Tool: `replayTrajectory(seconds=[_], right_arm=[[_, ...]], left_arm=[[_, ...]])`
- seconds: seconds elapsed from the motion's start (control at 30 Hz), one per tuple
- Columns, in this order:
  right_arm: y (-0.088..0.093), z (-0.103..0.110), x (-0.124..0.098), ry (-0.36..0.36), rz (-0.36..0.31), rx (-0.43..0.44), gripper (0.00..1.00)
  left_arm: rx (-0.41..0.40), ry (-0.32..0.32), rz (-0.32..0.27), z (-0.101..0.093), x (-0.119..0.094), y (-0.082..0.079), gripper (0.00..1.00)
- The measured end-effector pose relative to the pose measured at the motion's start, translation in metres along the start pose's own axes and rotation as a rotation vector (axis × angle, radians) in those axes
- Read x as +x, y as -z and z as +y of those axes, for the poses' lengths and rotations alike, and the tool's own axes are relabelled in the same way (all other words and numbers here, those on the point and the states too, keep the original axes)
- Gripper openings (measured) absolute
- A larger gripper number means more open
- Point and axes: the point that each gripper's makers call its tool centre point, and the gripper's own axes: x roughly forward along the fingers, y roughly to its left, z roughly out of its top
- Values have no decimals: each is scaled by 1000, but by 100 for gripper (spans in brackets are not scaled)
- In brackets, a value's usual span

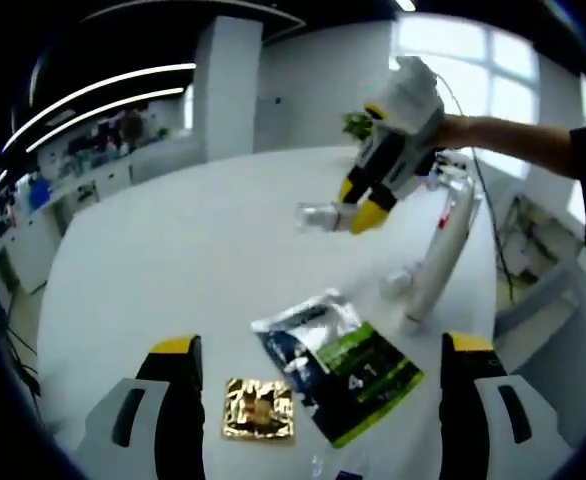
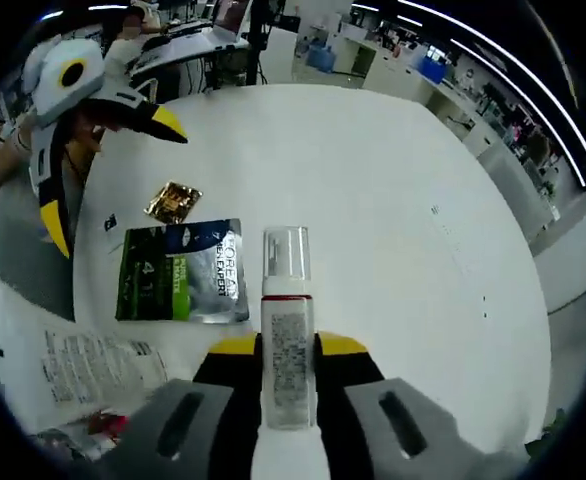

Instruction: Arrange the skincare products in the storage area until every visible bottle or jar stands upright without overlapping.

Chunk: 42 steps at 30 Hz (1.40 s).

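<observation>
bottle [image 2: 288,330] looks like a light, rigid plastic tube with a clear cap [image 2: 286,252], probably slick, so best pinched on the labelled body, not the cap. right gripper [image 2: 288,350] is clamped on that body and carries it off the table [image 2: 393,180], cap pointing forward, above the near edge beside the green sachet [image 2: 181,272] and gold packet [image 2: 173,201]. left gripper [image 1: 321,400] is spread wide with nothing between its jaws, low over the same sachet.
</observation>
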Motion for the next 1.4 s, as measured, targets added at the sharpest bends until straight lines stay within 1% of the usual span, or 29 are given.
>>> replayTrajectory(seconds=[0.07, 0.1, 0.27, 0.4, 0.43, 0.47, 0.63, 0.8, 0.83, 0.9, 1.03, 1.1, 1.2, 1.33, 1.4], right_arm=[[-7, 2, -8, 3, -27, -3, 19], [-13, 4, -15, 16, -49, -14, 19], [-31, 7, -35, 47, -103, -55, 19], [-44, 14, -51, 45, -137, -74, 19], [-50, 18, -56, 37, -160, -80, 19], [-53, 19, -59, 45, -176, -82, 19], [-64, 27, -71, 46, -208, -82, 19], [-76, 35, -86, 71, -246, -104, 19], [-82, 39, -93, 76, -269, -106, 19], [-87, 44, -99, 76, -290, -108, 19], [-100, 57, -115, 82, -352, -109, 19], [-107, 63, -123, 96, -387, -136, 19], [-115, 80, -134, 76, -429, -136, 19], [-118, 93, -141, 62, -458, -131, 19], [-119, 99, -145, 47, -488, -102, 19]], left_arm=[[-1, -2, 0, 0, 0, 0, 97], [-4, 1, -3, 0, -1, 0, 97], [-21, 13, -31, 0, -3, -6, 97], [-20, 15, -33, 0, -4, -6, 97], [-18, 14, -31, 0, -4, -6, 97], [-16, 16, -29, -1, -4, -6, 97], [-38, 32, -56, -2, -6, -11, 97], [-36, 35, -58, -3, -6, -12, 97], [-38, 37, -59, -3, -6, -12, 97], [-38, 36, -58, -3, -5, -12, 97], [-31, 34, -46, -3, -4, -9, 97], [-32, 35, -47, -4, -4, -9, 97], [-32, 35, -50, -5, -4, -9, 97], [-27, 32, -42, -4, -4, -8, 97], [-26, 34, -38, -5, -4, -7, 97]])
